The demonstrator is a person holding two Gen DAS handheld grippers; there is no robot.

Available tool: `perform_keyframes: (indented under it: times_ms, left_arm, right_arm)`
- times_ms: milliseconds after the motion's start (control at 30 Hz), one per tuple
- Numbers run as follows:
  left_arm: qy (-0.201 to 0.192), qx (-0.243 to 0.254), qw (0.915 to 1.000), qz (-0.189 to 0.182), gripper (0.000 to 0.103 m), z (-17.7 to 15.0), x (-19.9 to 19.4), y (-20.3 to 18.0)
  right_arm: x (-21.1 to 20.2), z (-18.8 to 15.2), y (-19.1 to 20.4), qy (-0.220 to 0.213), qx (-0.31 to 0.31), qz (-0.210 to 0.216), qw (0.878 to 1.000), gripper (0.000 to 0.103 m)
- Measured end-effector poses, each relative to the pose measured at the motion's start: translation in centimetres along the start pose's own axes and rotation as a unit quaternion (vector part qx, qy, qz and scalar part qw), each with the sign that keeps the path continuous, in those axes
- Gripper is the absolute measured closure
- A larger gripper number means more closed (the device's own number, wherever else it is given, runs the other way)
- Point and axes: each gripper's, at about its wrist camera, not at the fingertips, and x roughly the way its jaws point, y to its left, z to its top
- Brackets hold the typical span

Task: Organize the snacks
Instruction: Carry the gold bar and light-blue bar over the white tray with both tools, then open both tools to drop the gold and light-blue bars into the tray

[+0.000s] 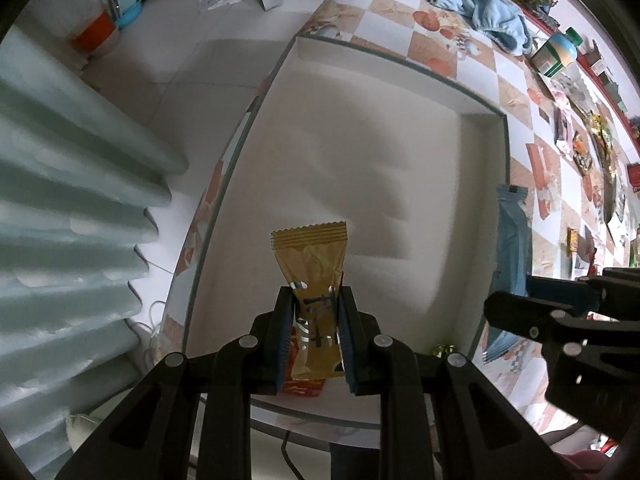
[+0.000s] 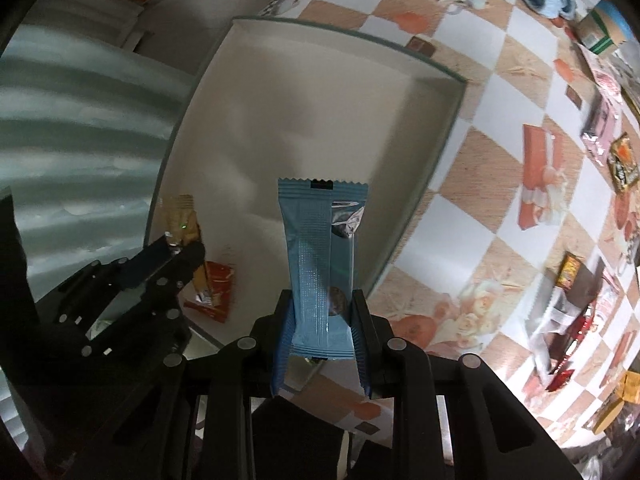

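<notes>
My left gripper (image 1: pixel 314 300) is shut on a gold snack packet (image 1: pixel 314 264) and holds it above the near end of a shallow white box (image 1: pixel 480 120). My right gripper (image 2: pixel 322 300) is shut on a blue snack packet (image 2: pixel 316 248) above the box's near right rim (image 2: pixel 444 120). The blue packet (image 1: pixel 510 248) and right gripper (image 1: pixel 560 312) also show in the left wrist view. The left gripper (image 2: pixel 180 252) with the gold packet (image 2: pixel 182 216) shows at the left of the right wrist view. A red packet (image 2: pixel 214 288) lies in the box's near corner.
The box sits on a checkered floral tablecloth (image 1: pixel 440 40). A blue cloth (image 1: pixel 480 4) and a tub (image 1: pixel 556 54) lie at the far end. Several loose snack packets (image 2: pixel 622 160) are scattered on the right. A ribbed pale panel (image 1: pixel 60 200) and tiled floor lie left.
</notes>
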Motion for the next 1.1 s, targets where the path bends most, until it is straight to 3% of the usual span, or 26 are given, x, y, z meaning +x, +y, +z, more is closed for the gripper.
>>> perform_keyframes:
  times_ms: [400,500,567,633,733,800,867,967,1067,1100]
  left_arm:
    - [0.009,0.0,0.9999,0.007,0.075,0.0,1.0,-0.1]
    - [0.006,-0.001,0.9999,0.009,0.056,0.1,0.8,-0.3]
    - [0.0,-0.005,0.9999,0.011,0.036,0.0,0.4,-0.2]
    - [-0.005,-0.007,0.9999,0.014,0.032,0.0,0.1,-0.2]
    - [-0.004,-0.015,0.9997,0.019,0.03,0.1,0.1,0.2]
    - [-0.006,-0.021,0.9996,0.018,0.026,0.2,0.0,0.5]
    - [-0.008,-0.02,0.9996,0.019,0.025,0.0,-0.3,0.7]
    - [-0.006,-0.006,0.9998,0.02,0.025,0.0,-0.3,0.0]
    - [-0.003,0.011,0.9997,0.023,0.025,0.0,-0.3,-1.0]
    - [-0.002,0.02,0.9996,0.02,0.025,0.0,-0.4,-1.7]
  right_arm:
    - [1.3,0.4,0.6,0.007,0.001,0.01,1.0,0.074]
    - [1.2,0.3,0.2,0.011,0.005,0.011,1.0,0.074]
    - [1.2,0.3,0.0,0.012,0.005,0.012,1.0,0.074]
    - [1.1,0.4,-0.1,0.012,0.006,0.009,1.0,0.072]
    - [0.8,0.4,-0.5,0.006,0.014,0.004,1.0,0.054]
    - [0.5,0.4,-1.0,0.001,0.021,0.009,1.0,0.032]
    - [0.3,0.3,-1.6,-0.004,0.029,0.011,1.0,0.025]
    - [0.2,0.0,-3.0,0.0,0.045,0.009,0.999,0.025]
    - [0.1,-0.6,-5.0,-0.001,0.074,0.002,0.997,0.0]
    - [-0.1,-0.9,-6.0,-0.004,0.088,0.004,0.996,0.0]
